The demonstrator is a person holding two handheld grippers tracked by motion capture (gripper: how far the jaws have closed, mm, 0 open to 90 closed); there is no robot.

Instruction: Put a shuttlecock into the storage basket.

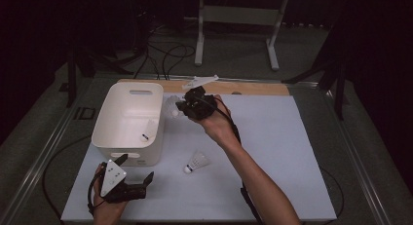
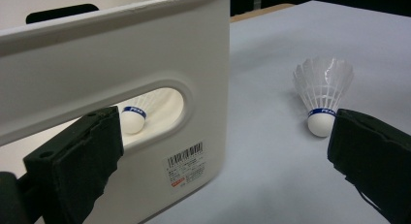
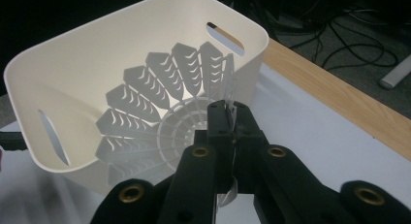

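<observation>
The right gripper [image 3: 230, 112] is clamped on the skirt edge of a shuttlecock [image 3: 160, 112], just beside the white bin [image 3: 63, 88]. It looks featherlight and springy (the thin ribs crush easily). The left gripper [image 1: 134, 169] stands apart, empty.

— From my screen, what sits beyond the white mat [image 1: 272, 186]?
— I see a wooden strip [image 1: 253, 87] along its far edge, with a white plastic piece [image 1: 200, 81] on it.
— And behind that?
— A white frame stand [image 1: 238, 20] on grey floor, black cables [image 1: 168, 57] looping near it.
</observation>
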